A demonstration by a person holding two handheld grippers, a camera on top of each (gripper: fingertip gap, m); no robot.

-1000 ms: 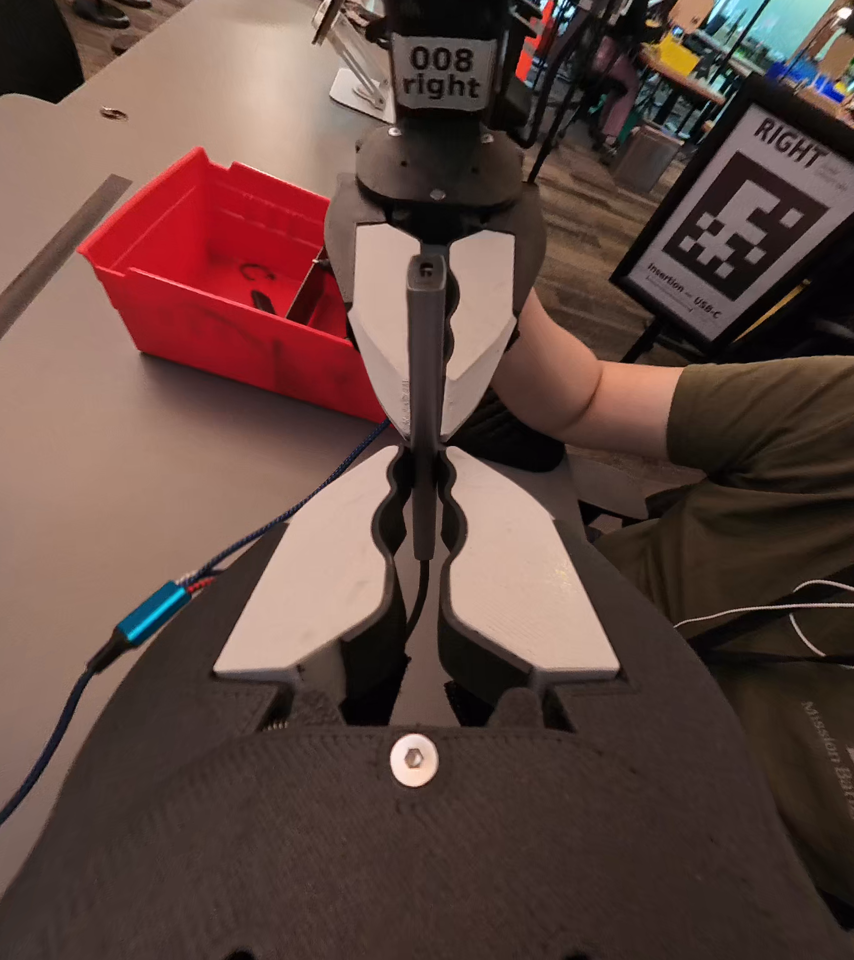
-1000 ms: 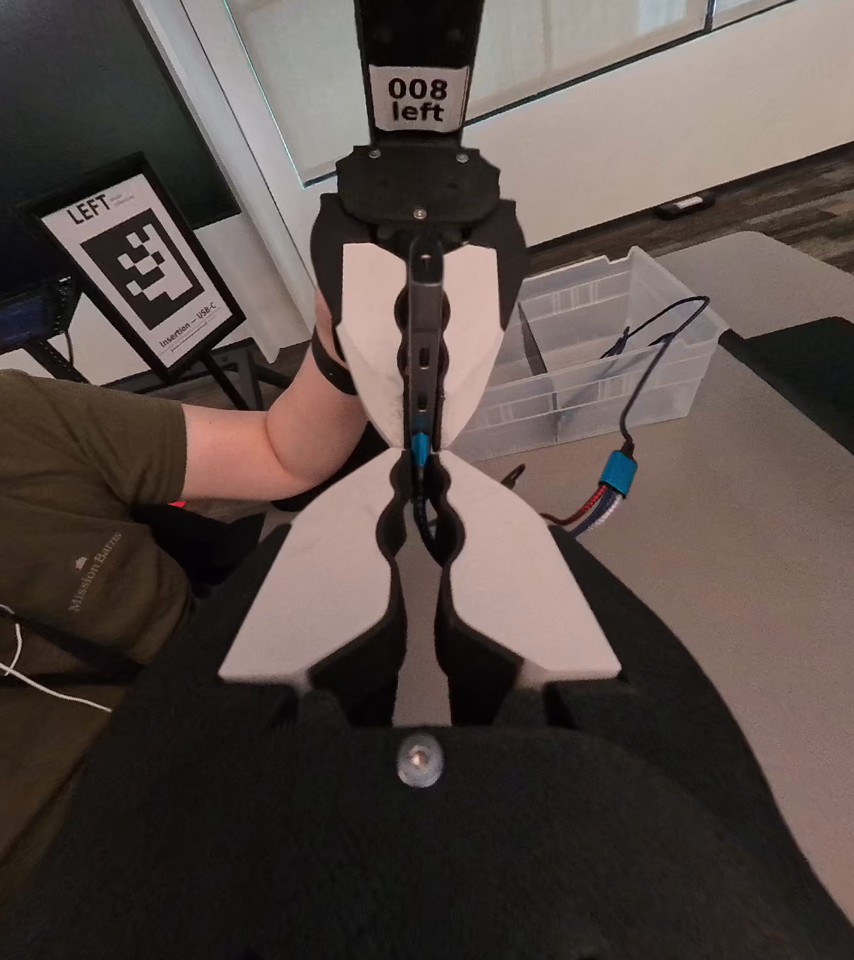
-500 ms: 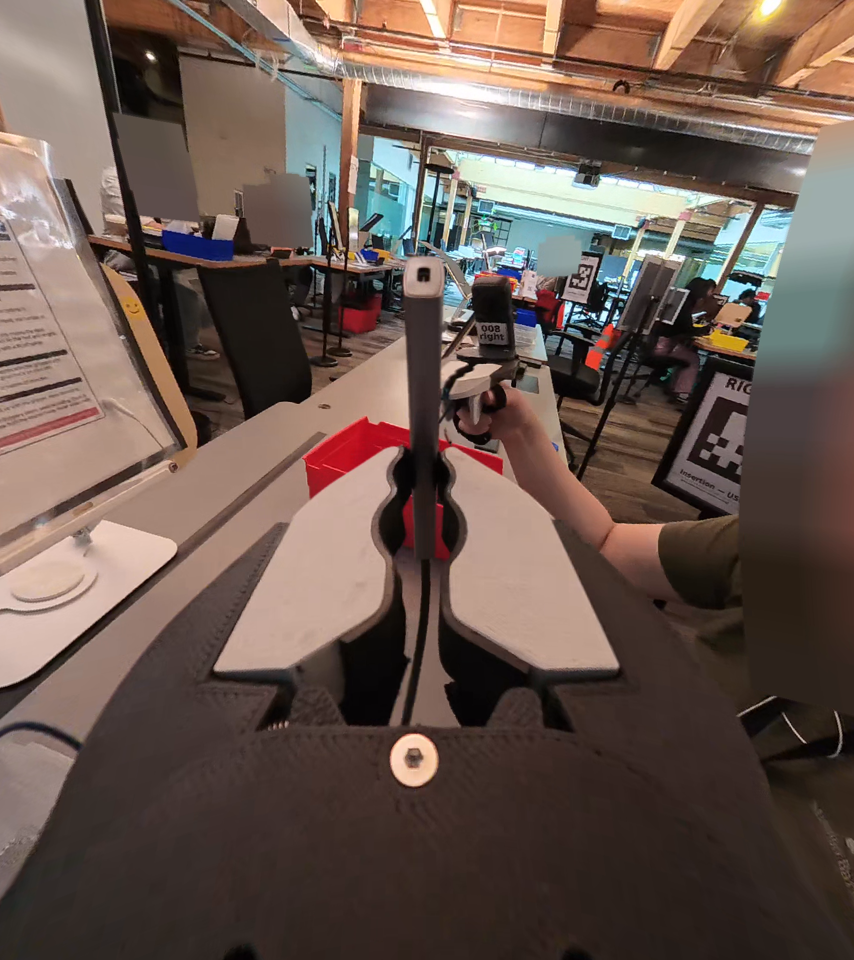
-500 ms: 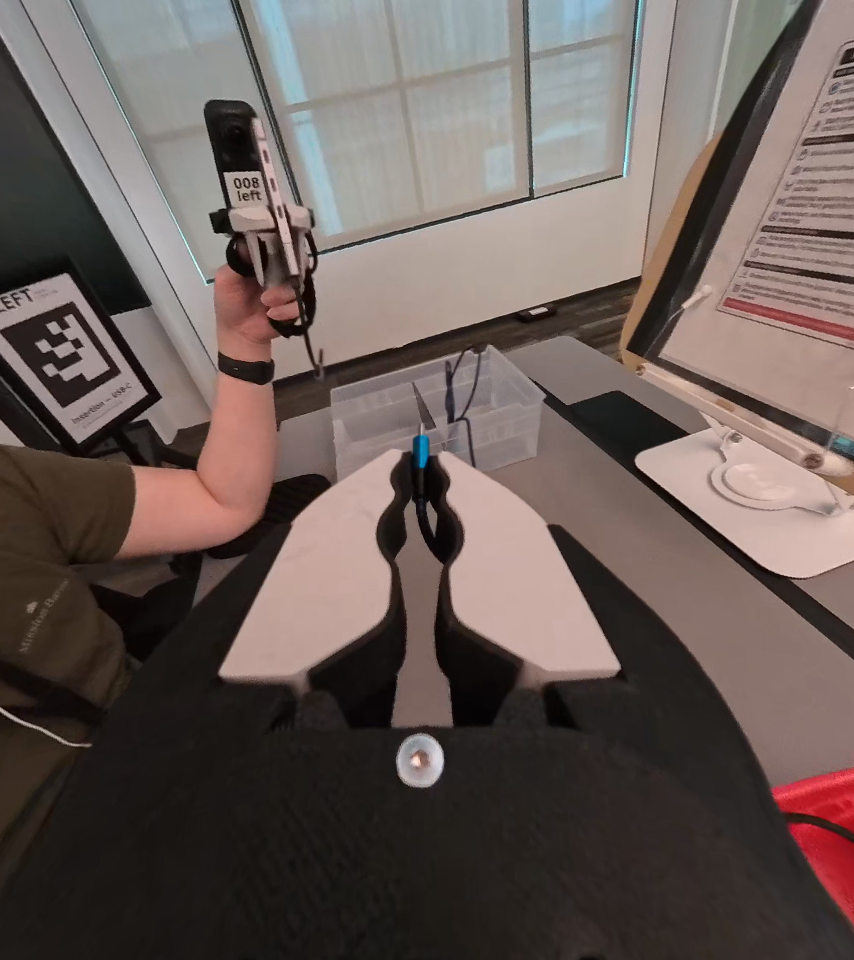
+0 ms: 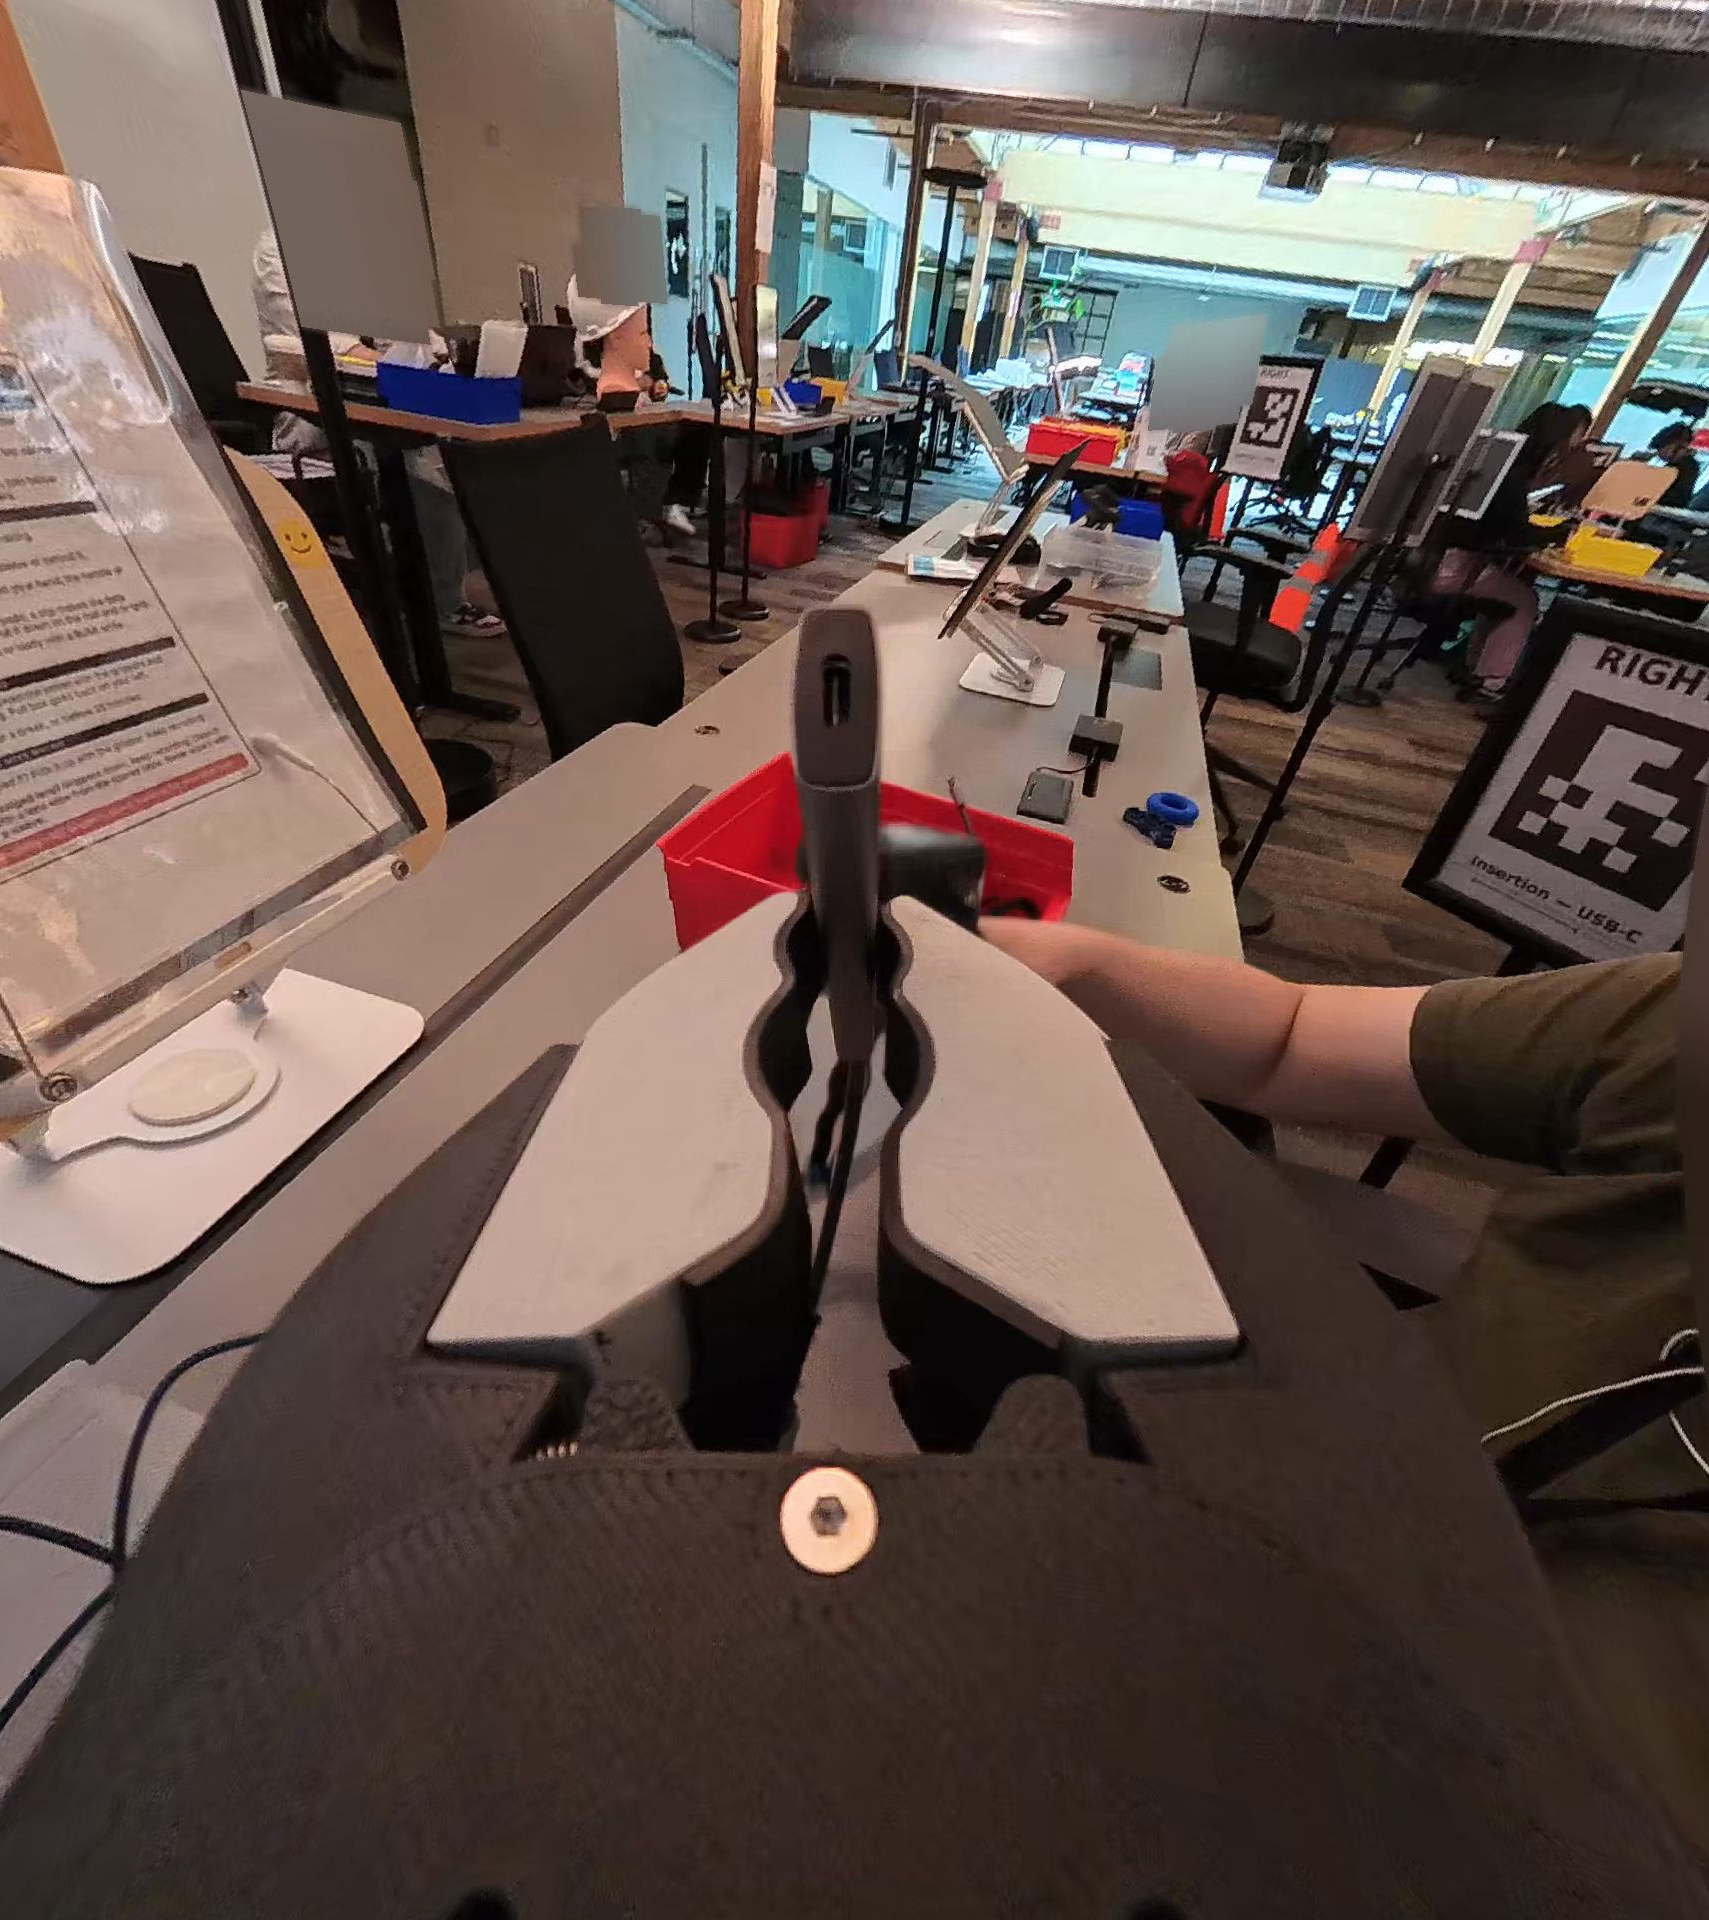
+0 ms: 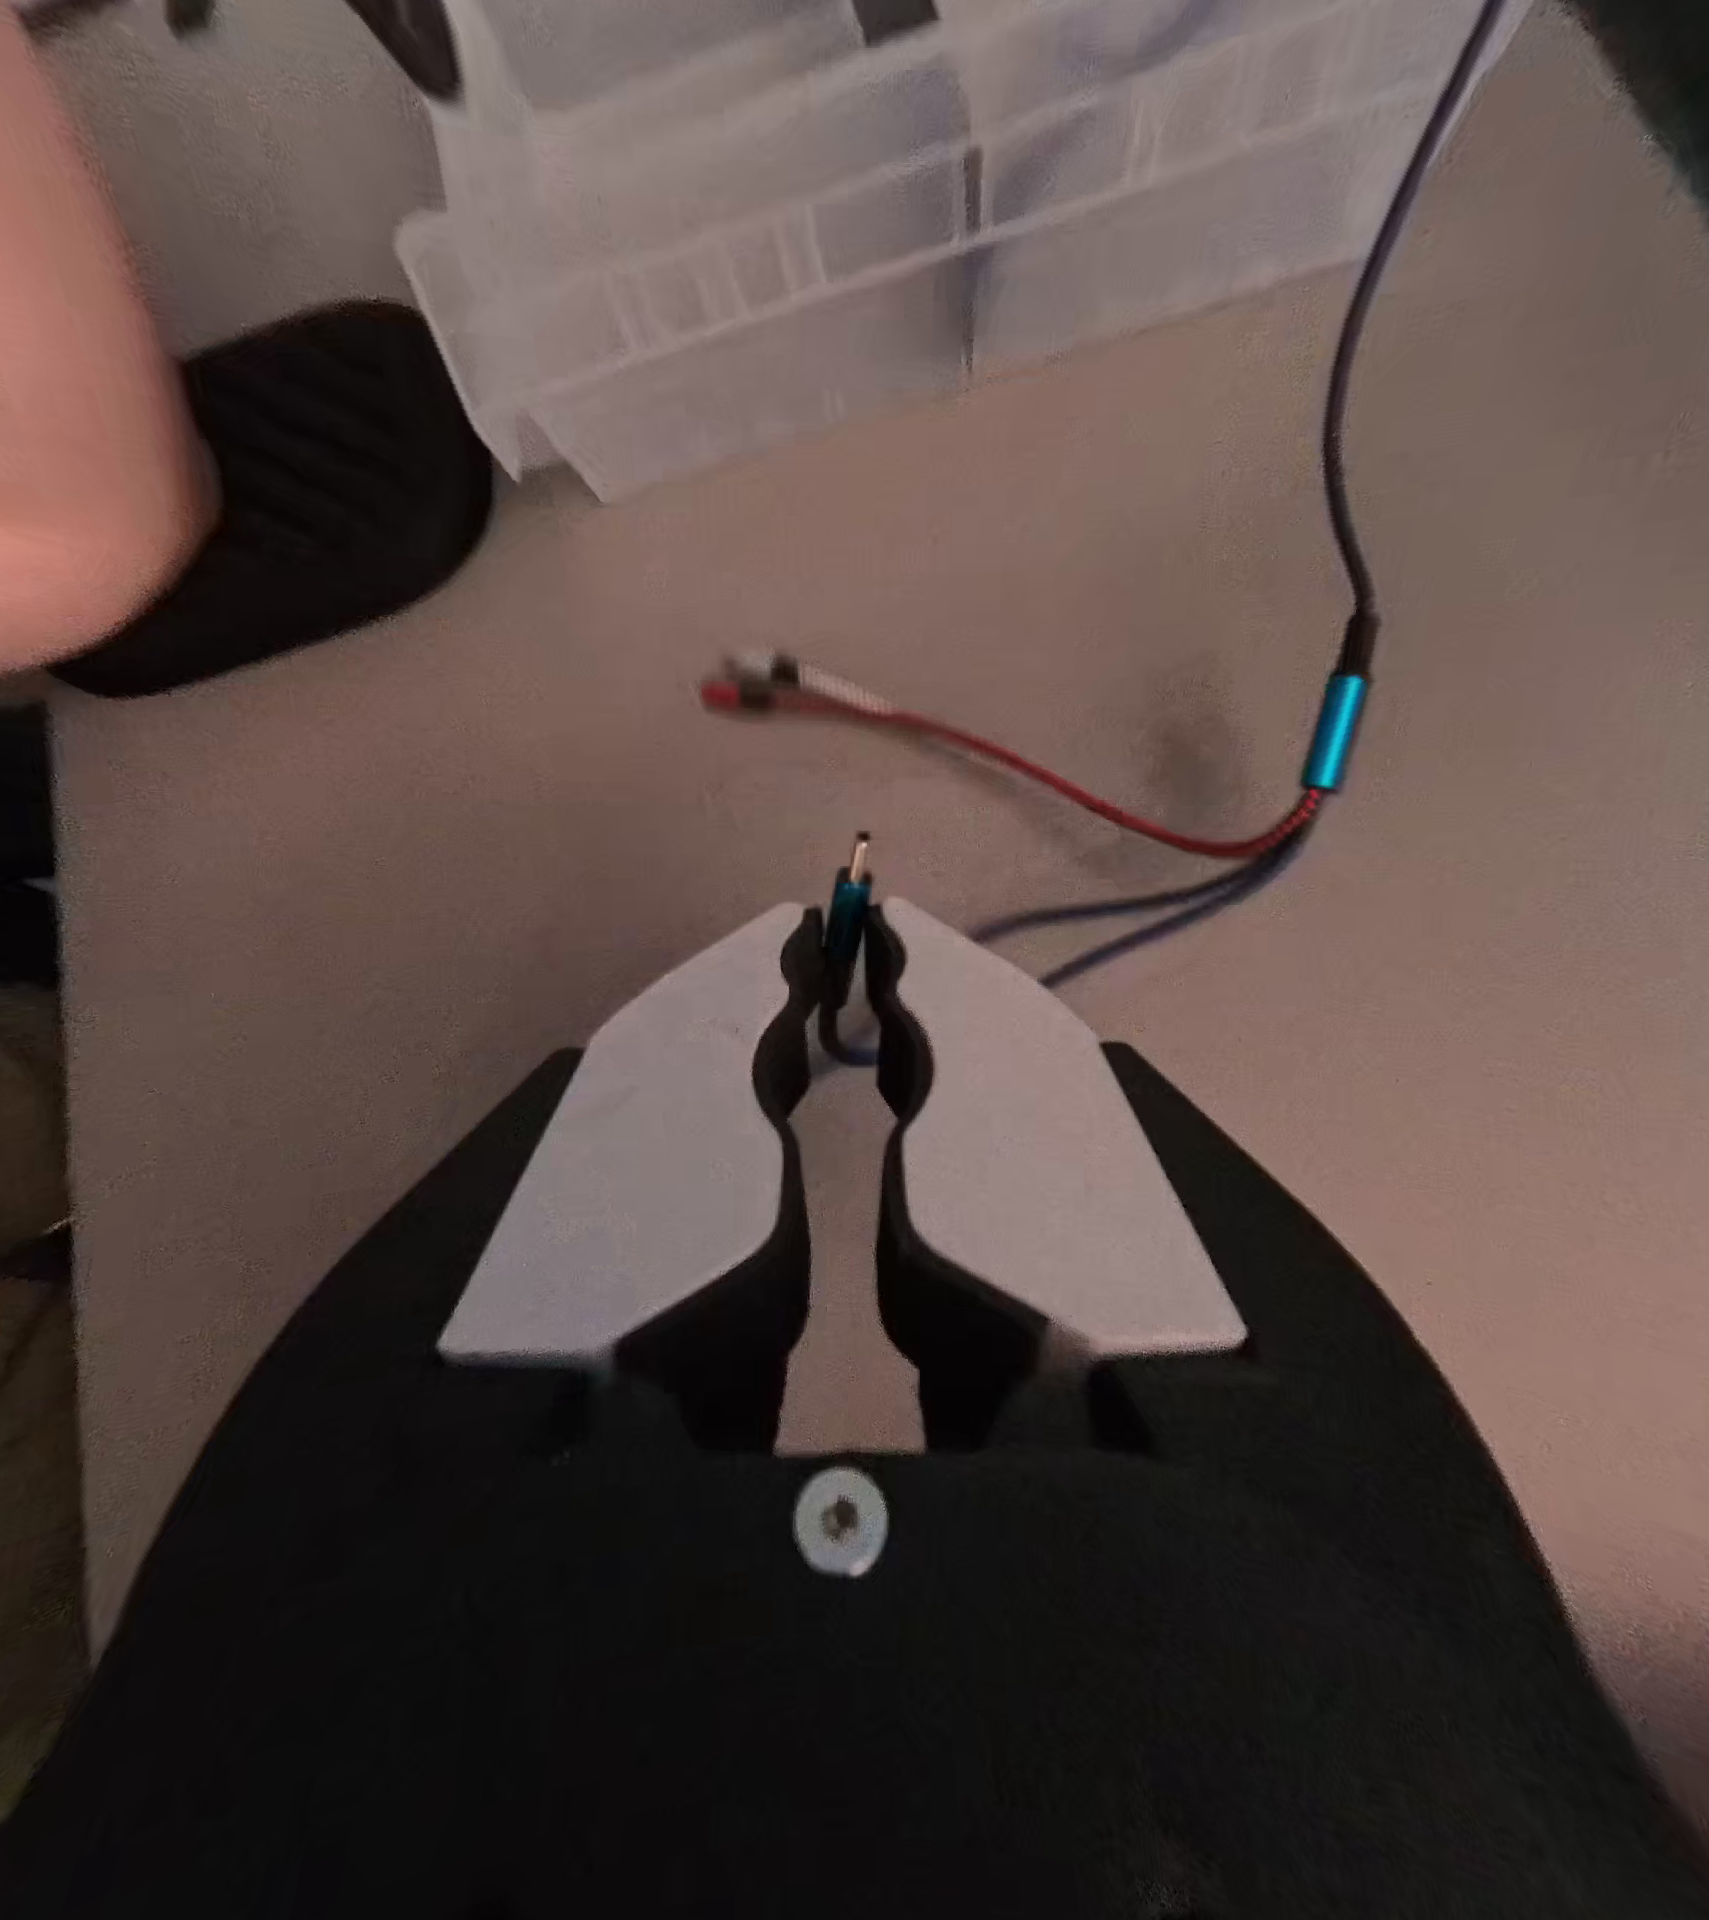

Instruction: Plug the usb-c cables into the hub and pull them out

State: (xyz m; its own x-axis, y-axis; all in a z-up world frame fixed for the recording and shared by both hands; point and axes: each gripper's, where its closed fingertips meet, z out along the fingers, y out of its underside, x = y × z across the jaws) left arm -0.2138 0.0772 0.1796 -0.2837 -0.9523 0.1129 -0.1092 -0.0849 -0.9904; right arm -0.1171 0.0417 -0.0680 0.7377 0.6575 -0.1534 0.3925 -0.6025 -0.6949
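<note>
My left gripper (image 5: 839, 925) is shut on the grey usb-c hub (image 5: 834, 748), which stands upright between the fingertips with its black lead hanging back between the fingers. Its top port is empty. My right gripper (image 6: 845, 920) is shut on a blue usb-c plug (image 6: 850, 904) whose bare metal tip points down at the grey table (image 6: 414, 935). The plug's blue cable runs right to a blue splitter sleeve (image 6: 1333, 732). A red cable (image 6: 985, 753) with its own plug lies loose on the table. The right gripper (image 5: 933, 862) shows partly behind the hub.
A red bin (image 5: 725, 862) sits on the table behind the hub. A clear plastic bin (image 6: 881, 239) stands beyond the cables. An acrylic sign stand (image 5: 102, 623) is at the left, a framed marker sign (image 5: 1608, 810) at the right. The person's arm (image 5: 1193, 1018) reaches across. The gap from one gripper's tips to the other's is roughly 25 cm.
A second ago the blue plug sat in the hub with the grippers facing each other. They pulled apart. The right gripper has since swung down toward the table with the plug.
</note>
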